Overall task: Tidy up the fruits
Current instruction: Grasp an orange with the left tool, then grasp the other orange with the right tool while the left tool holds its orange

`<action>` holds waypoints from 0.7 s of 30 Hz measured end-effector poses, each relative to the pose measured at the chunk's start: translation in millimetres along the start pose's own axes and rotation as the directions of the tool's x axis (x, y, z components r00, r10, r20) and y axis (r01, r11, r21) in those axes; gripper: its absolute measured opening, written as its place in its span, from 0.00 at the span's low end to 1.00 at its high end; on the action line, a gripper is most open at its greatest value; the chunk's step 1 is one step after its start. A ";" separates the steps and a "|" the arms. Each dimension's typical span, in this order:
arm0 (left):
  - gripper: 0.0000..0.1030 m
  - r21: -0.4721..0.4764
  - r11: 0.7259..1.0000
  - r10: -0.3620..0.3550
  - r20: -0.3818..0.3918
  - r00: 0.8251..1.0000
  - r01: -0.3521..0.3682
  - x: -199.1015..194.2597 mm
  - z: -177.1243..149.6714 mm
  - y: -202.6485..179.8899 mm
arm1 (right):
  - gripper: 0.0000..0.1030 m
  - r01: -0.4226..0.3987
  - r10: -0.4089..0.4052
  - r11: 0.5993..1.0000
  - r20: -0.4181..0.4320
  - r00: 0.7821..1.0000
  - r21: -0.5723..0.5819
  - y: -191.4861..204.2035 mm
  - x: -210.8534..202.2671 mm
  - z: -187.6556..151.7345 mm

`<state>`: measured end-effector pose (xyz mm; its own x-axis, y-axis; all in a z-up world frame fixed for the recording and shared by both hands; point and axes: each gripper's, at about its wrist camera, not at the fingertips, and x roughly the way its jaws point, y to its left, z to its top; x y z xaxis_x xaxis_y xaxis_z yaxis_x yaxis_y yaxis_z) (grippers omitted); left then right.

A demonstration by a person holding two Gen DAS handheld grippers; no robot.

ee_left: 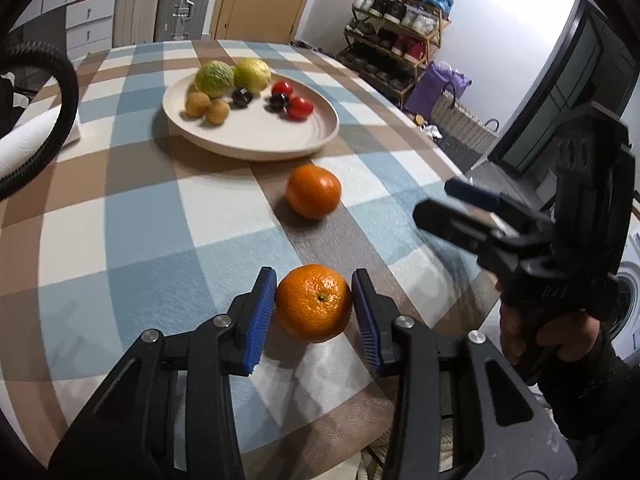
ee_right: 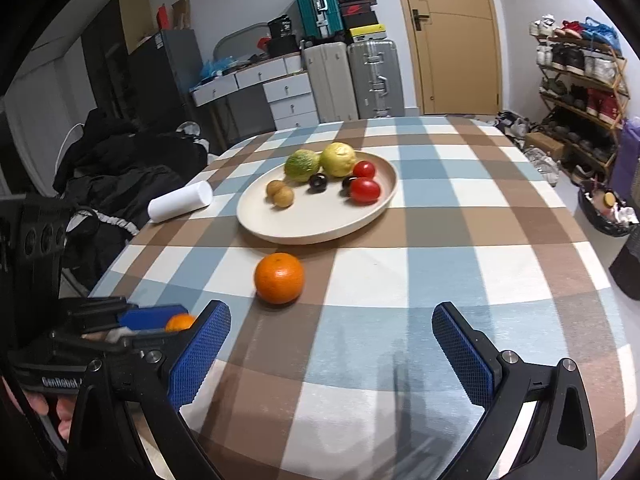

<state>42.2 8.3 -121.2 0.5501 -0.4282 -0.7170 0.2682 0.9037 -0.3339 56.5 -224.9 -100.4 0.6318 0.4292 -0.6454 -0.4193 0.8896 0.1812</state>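
Lower centre of the left wrist view: left gripper (ee_left: 313,299) brackets the near mandarin (ee_left: 313,303) on the counter (ee_left: 140,220), pads at its sides, contact uncertain. Right gripper (ee_right: 331,350) gapes wide, empty. Likely light, soft-skinned; grip across its middle, gently.

two oranges (ee_left: 313,191) lie before the plate (ee_left: 256,142).

Checked table (ee_right: 440,280) — plate (ee_right: 280,228), oranges (ee_right: 279,278)
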 end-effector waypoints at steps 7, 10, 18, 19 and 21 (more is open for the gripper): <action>0.35 -0.052 0.998 0.035 0.086 0.996 -0.031 -27.9 12.3 30.6 | 1.00 -0.046 0.045 0.999 -0.028 0.999 -0.030 14.8 15.4 8.8; 0.35 -0.072 0.997 0.048 0.113 0.992 -0.040 -38.0 16.1 43.6 | 1.00 -0.042 0.040 0.998 -0.035 0.999 -0.053 22.6 26.7 14.8; 0.35 -0.109 0.992 0.072 0.144 0.987 -0.056 -52.0 21.1 70.8 | 0.88 -0.059 0.055 0.997 -0.074 0.996 -0.058 35.0 59.5 27.0; 0.35 -0.115 0.992 0.072 0.143 0.987 -0.056 -51.6 22.2 73.6 | 0.88 -0.058 0.053 0.996 -0.082 0.995 -0.060 36.2 63.8 27.6; 0.35 -0.124 0.991 0.073 0.146 0.987 -0.055 -50.6 25.0 76.8 | 0.79 -0.060 0.055 0.997 -0.100 0.993 -0.047 37.3 71.9 28.7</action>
<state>54.7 99.1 -95.2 0.6778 -0.3580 -0.6422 0.1374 0.9197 -0.3677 105.0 -156.4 -118.7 0.5391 0.4600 -0.7056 -0.4865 0.8539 0.1849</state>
